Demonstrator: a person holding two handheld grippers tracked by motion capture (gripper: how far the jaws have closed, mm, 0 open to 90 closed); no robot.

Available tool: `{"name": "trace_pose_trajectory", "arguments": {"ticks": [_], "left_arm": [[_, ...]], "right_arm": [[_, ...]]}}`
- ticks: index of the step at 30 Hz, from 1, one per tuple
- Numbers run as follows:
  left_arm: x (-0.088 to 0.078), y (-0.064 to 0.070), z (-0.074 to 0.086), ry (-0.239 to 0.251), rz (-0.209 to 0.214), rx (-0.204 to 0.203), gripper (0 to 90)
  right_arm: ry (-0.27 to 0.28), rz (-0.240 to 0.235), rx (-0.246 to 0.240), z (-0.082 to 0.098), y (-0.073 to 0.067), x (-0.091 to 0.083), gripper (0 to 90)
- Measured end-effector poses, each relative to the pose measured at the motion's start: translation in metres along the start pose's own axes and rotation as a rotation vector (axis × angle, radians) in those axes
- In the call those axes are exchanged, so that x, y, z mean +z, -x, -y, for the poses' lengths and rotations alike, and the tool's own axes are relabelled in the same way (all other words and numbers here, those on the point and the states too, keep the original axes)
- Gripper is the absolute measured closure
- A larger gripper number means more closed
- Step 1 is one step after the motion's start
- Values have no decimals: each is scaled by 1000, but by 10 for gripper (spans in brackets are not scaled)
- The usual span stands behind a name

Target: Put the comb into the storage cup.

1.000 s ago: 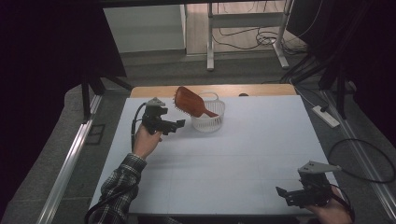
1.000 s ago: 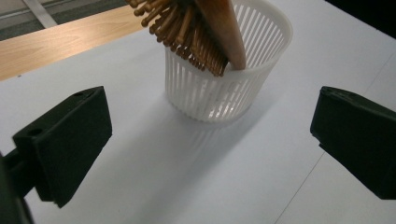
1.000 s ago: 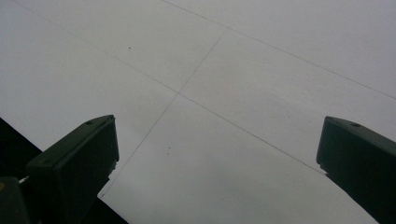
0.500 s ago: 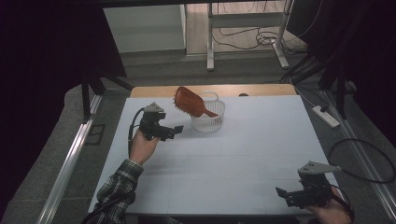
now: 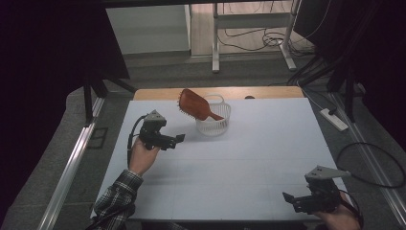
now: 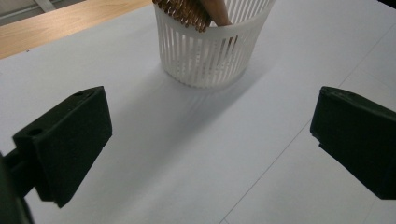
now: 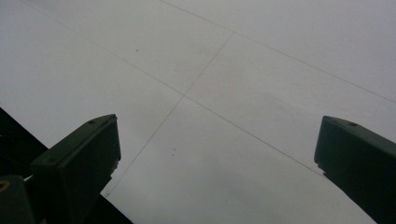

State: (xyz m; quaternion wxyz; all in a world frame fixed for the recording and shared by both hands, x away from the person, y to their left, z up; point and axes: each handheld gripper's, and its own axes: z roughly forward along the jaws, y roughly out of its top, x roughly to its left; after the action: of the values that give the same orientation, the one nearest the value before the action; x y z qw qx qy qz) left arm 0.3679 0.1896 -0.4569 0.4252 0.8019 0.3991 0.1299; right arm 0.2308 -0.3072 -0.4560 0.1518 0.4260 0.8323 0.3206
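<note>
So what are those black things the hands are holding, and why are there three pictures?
Those are grabbing tools. A person holds one in each hand: the left claw and the right claw. Each has two black jaws that can pinch things. Both are open now and hold nothing.

One picture comes from a camera up high, looking down at the white table. The other two come from small cameras riding on the claws, so you see the black jaws poking up from the bottom.

On the table stands a white basket with a brown hairbrush stuck in it, leaning out over the rim. The left claw points toward it.
</note>
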Motion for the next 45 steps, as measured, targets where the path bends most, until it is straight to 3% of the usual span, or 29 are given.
{"name": "trace_pose_trajectory", "arguments": {"ticks": [18, 45], "left_arm": [[-18, 12, 13, 15, 29, -13, 0], [-47, 24, 38, 36, 37, -39, 5]], "right_arm": [[8, 11, 5, 0, 0, -1, 0], [4, 16, 0, 0, -1, 0, 0]]}}
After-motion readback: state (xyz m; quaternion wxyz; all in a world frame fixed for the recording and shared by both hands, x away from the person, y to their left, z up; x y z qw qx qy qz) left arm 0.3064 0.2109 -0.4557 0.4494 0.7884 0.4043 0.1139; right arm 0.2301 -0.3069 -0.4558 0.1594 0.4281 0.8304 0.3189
